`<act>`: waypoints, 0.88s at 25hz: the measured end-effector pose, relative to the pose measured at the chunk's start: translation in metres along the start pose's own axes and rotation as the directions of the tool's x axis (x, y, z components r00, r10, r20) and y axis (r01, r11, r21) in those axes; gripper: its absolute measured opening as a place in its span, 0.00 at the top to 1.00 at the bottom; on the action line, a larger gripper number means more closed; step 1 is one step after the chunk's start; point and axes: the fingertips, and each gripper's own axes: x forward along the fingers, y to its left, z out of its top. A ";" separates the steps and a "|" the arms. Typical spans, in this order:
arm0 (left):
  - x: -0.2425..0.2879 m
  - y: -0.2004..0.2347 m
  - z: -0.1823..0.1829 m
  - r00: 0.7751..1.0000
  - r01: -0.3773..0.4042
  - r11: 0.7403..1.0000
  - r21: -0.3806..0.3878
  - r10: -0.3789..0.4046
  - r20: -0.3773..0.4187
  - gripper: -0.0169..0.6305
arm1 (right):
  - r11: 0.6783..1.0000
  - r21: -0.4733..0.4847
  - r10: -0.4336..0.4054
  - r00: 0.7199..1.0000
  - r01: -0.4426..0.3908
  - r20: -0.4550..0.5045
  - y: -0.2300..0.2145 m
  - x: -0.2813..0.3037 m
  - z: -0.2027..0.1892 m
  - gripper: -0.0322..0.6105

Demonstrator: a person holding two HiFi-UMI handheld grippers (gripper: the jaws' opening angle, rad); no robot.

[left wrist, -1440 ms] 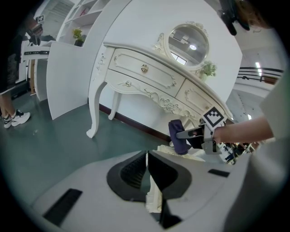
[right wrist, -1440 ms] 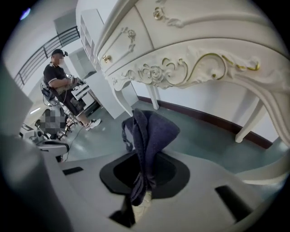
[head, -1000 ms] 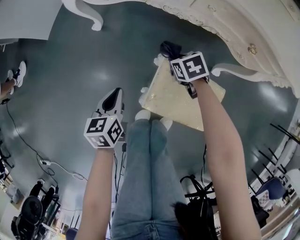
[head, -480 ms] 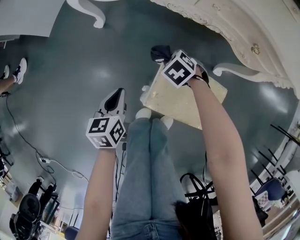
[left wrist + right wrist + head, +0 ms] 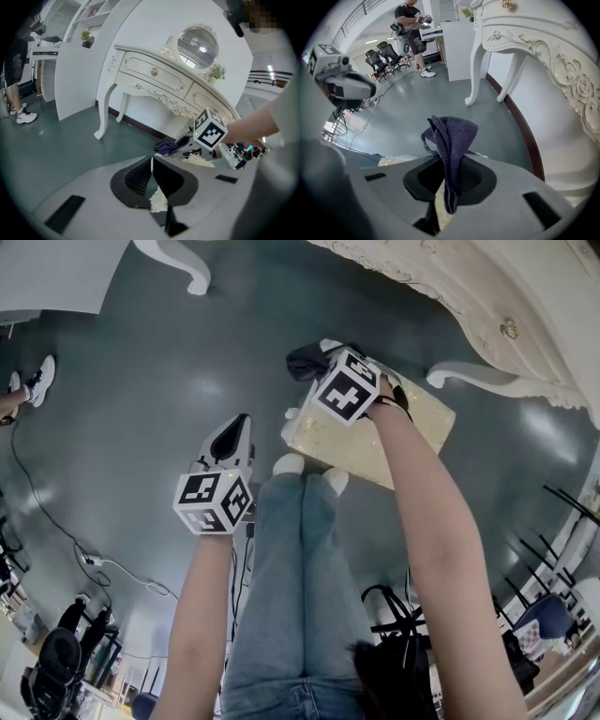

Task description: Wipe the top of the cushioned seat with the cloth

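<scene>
Cloth [image 5: 451, 136] sits clamped in the jaws of the right gripper [image 5: 449, 180], at the far corner of the cushioned seat [image 5: 417, 423]; left gripper [image 5: 153, 178], jaws together, hovers nearby

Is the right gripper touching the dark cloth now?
Touching. The right gripper view shows the right gripper with its jaws pinched on the folded cloth, which sticks up between them.

jeans [image 5: 281, 596]: blue; shoes [image 5: 289, 465]: white; left gripper [image 5: 237, 426]: grey, black-white marker cube [image 5: 212, 502]
</scene>
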 end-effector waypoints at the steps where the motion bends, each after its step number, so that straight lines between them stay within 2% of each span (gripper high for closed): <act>1: -0.001 -0.001 0.000 1.000 0.002 1.000 0.001 -0.002 0.000 0.95 | 1.000 0.002 0.003 1.000 -0.003 0.003 0.003 0.000 0.000 0.88; 22: -0.016 -0.004 -0.008 1.000 0.014 1.000 0.011 -0.014 0.013 0.95 | 0.993 0.069 0.092 0.994 -0.096 0.067 0.086 0.009 0.000 0.89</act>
